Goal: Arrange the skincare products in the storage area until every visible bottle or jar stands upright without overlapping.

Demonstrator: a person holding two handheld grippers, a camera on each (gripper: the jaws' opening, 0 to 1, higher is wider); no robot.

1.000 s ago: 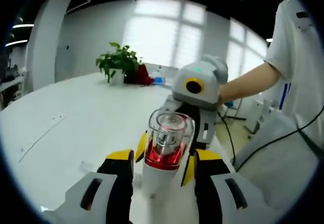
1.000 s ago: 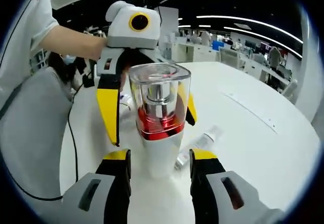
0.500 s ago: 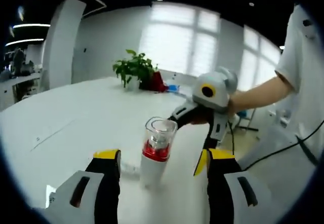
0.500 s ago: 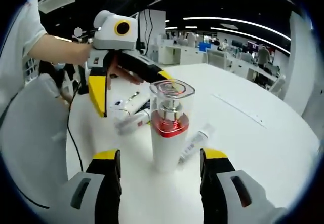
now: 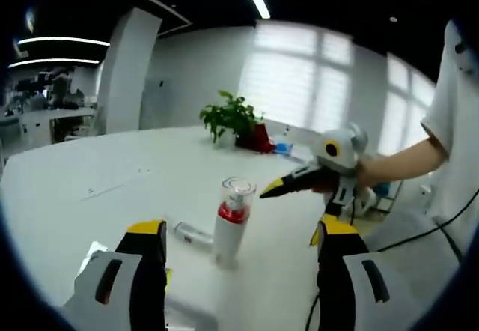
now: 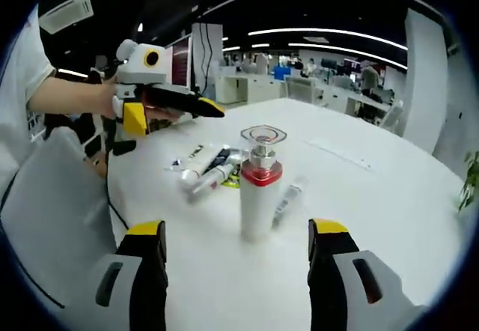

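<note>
A white bottle (image 5: 230, 225) (image 6: 258, 193) with a red collar and a clear cap stands upright on the white table (image 5: 90, 174) (image 6: 374, 196). Nothing is touching it. My left gripper (image 5: 238, 230) is open and held back from the bottle, and it hangs above the table's left side in the right gripper view (image 6: 172, 112). My right gripper (image 6: 238, 230) is open too, well short of the bottle, and it hovers to the bottle's right in the left gripper view (image 5: 299, 196). Several tubes (image 6: 206, 170) lie flat to the left of the bottle. One more tube (image 6: 288, 200) lies right behind it.
A potted plant (image 5: 236, 117) with a red item beside it stands at the table's far side. A person's arm (image 5: 404, 162) and white shirt show at the right, and a black cable (image 6: 111, 204) hangs off the table's edge. Office desks (image 6: 299, 84) fill the background.
Both grippers have drawn back from the bottle and their jaws have spread wider. The bottle, earlier between the jaws, now stands free on the table.
</note>
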